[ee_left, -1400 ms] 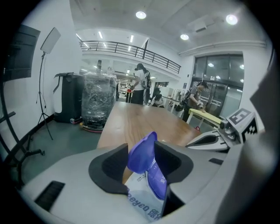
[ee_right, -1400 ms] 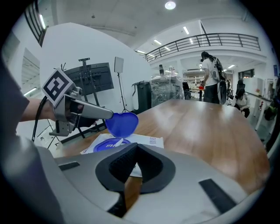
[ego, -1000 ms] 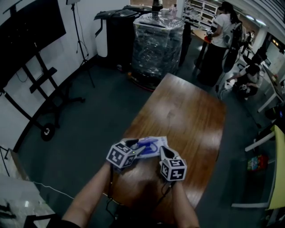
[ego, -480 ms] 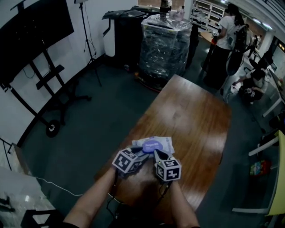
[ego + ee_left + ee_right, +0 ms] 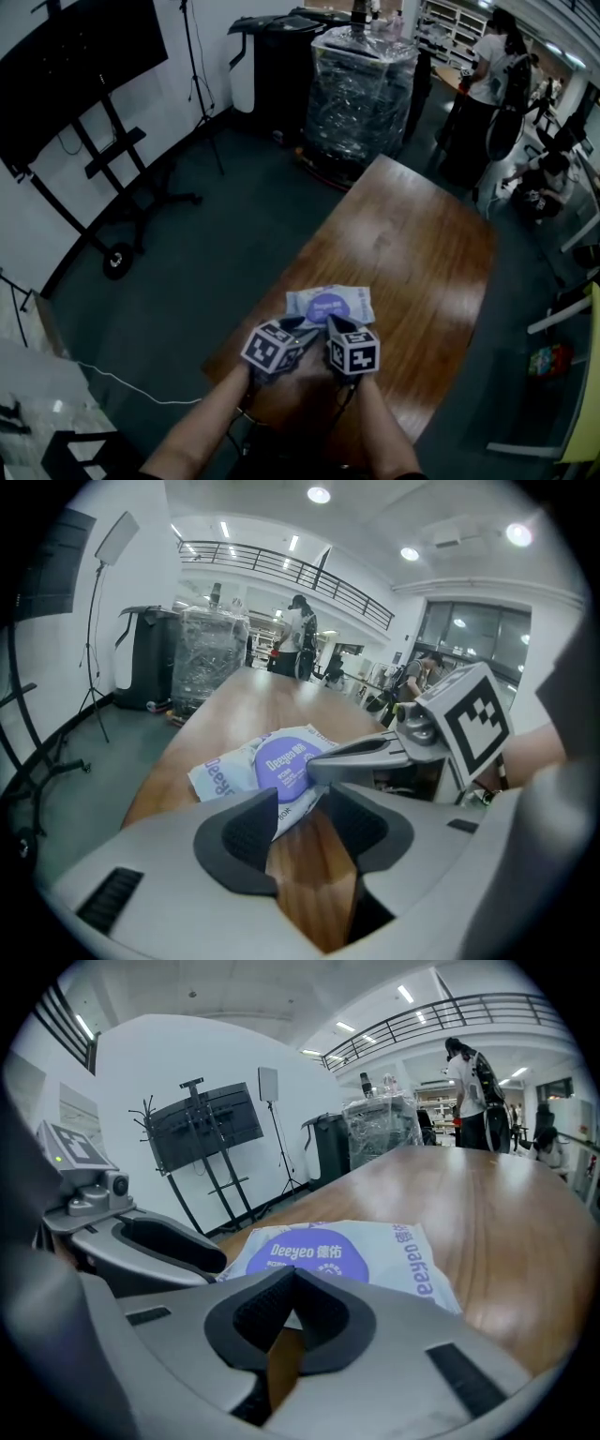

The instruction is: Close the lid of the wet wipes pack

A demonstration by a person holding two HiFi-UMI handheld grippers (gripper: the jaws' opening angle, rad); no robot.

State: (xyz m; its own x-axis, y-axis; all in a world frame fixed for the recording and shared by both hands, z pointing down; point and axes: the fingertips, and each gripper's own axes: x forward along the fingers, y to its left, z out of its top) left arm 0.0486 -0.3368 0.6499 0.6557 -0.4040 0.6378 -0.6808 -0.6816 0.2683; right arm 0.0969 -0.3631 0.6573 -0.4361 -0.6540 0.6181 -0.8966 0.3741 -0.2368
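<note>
Both grippers are sitting closer together than a second ago, and the left gripper is no longer reaching over the wet wipes pack. It is now drawn back to the pack's near edge, so the round purple lid is showing whole and lying flat on the pack's top. The left gripper's jaws are standing a little apart, with bare wood showing in the gap and the pack's near corner reaching just into their mouth. The right gripper is holding its jaws together at the tips, which are pointing at the pack's near edge just beside the left gripper's tips. Whether they are touching the wrapper cannot be told. The person's bare forearms are coming in from the bottom of the head view.

The pack is lying near the person's end of a long brown wooden table, slightly askew, with nothing else resting on the wood. Beyond the far end, a pallet load wrapped in clear film is standing beside a black bin. A dark screen on a wheeled stand is leaning along the white wall at the left, with a light stand near it. People are standing and crouching at the far right on the dark grey floor.
</note>
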